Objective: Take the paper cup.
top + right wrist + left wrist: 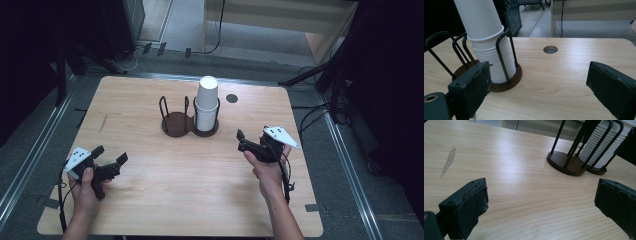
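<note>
Wooden table (150,200), pale grain, seen from above; a dark double cup holder (190,122) sits near the middle, toward the far edge. Holder has two round brown bases joined side by side, each ringed by upright black wire loops. Left base is bare; right base carries a stack of white paper cups (206,102), ribbed at the rims low down, with one smooth cup standing tall on top, well above the wire loops. A small round hole (231,98) in the table lies just right of the stack, toward the far edge. Left gripper (111,161) rests low at the near left of the table, held in the person's left hand (87,192), pointing in toward the holder; jaws stand wide apart with only bare wood between them, nothing held. In the left gripper view the holder sits well ahead and to the right, and a pale smear (449,161) marks the wood at the left. Right gripper (241,141) is at the near right, in the person's right hand (267,172), aimed leftward at the cup stack but apart from it. In the right gripper view its jaws are spread wide and empty, the stack rising behind the left jaw and table between them. Neither gripper touches the cups or the holder.
</note>
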{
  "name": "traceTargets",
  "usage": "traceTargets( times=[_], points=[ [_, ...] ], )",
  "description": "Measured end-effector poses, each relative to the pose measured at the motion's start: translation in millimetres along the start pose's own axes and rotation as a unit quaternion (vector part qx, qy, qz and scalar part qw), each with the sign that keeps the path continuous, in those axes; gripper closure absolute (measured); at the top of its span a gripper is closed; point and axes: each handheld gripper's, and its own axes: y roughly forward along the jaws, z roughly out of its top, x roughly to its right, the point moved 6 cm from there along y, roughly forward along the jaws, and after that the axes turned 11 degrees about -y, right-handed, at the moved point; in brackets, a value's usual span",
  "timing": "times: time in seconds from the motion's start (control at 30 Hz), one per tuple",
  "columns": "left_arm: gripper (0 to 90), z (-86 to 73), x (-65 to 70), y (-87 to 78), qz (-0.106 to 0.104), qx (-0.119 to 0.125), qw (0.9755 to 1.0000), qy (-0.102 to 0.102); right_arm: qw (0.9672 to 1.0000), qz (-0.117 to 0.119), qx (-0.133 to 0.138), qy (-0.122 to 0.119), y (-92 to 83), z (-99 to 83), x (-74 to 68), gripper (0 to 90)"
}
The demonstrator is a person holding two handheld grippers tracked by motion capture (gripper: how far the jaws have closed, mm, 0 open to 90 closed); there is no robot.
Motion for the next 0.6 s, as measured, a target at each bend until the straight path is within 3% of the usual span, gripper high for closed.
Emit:
traceTargets(
  times=[0.37,0.6],
  points=[
    [0.0,0.2,-0.3,-0.3,0.0,-0.001,1.0,-0.001,0.9999,0.008,-0.002,-0.008,17.0,10.9,-15.2,5.7],
    [0.0,0.1,0.0,-0.2,0.0,-0.001,1.0,0.0,0.9999,0.016,-0.002,0.0,27.4,15.1,-23.9,5.7]
  ],
)
